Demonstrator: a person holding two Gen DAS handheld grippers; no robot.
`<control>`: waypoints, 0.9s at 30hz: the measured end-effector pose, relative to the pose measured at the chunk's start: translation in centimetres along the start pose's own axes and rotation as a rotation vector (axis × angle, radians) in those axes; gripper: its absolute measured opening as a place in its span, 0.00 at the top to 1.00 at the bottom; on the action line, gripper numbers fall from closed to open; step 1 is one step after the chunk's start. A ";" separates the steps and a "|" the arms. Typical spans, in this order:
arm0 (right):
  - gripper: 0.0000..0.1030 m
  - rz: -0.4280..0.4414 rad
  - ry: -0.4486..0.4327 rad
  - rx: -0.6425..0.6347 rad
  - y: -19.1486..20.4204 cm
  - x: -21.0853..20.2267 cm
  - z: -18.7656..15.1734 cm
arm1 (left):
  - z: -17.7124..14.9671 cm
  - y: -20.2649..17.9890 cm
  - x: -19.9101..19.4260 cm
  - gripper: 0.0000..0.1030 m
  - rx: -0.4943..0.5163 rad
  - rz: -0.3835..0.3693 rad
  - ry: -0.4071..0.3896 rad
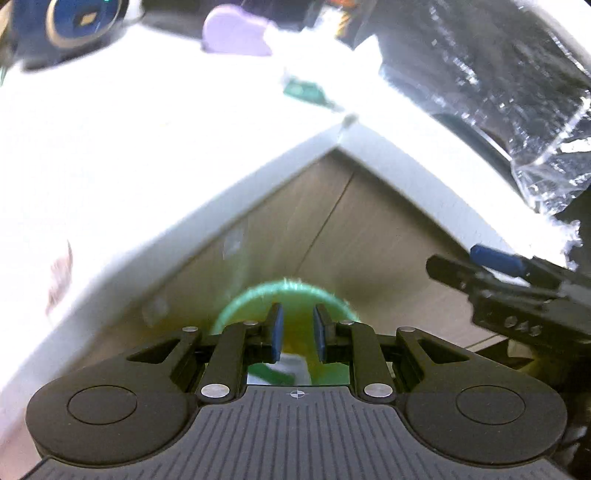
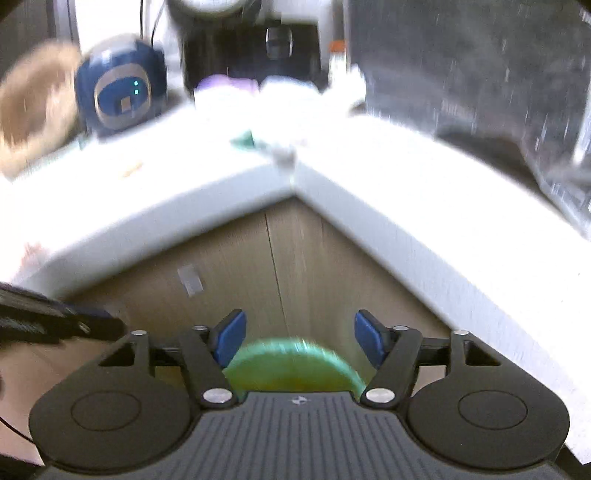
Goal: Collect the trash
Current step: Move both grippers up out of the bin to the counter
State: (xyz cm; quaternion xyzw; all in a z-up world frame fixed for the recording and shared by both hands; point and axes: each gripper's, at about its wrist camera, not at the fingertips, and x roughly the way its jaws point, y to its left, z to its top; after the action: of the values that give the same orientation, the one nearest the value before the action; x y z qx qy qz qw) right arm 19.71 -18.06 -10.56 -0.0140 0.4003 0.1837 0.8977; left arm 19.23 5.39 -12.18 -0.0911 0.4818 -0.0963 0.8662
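A green round bin sits on the floor below the white counter corner; it also shows in the right wrist view. My left gripper hangs right over the bin, jaws slightly apart with nothing seen between them. Green-and-white trash lies inside the bin. My right gripper is open and empty above the bin; it shows at the right of the left wrist view. A small green wrapper lies on the counter near the corner, also seen in the right wrist view.
A purple object, a blue round device and a brown round thing stand on the counter. A crinkled clear plastic bag lies at the right. Wooden cabinet doors are below the counter.
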 end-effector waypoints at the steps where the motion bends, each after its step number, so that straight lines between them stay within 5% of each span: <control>1: 0.30 0.002 -0.022 0.021 0.2 -0.3 0.6 | 0.7 0.0 -0.3 0.80 0.017 -0.005 -0.012; 6: 0.26 0.013 -0.091 0.121 1.9 -1.5 3.8 | 3.1 1.5 -1.2 0.80 0.047 -0.054 -0.037; 19: 0.24 -0.086 0.008 0.217 8.3 1.5 5.3 | 9.4 13.0 -5.9 0.80 -0.118 -0.159 -0.272; 27: 0.24 -0.202 0.044 0.220 9.0 2.0 6.8 | 11.0 14.1 -4.4 0.80 -0.157 -0.273 -0.303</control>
State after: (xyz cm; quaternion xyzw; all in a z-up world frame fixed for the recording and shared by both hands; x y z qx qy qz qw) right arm 22.71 -7.83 -6.30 0.0400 0.4342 0.0470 0.8987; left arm 27.43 20.84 -6.37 -0.2360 0.3354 -0.1603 0.8978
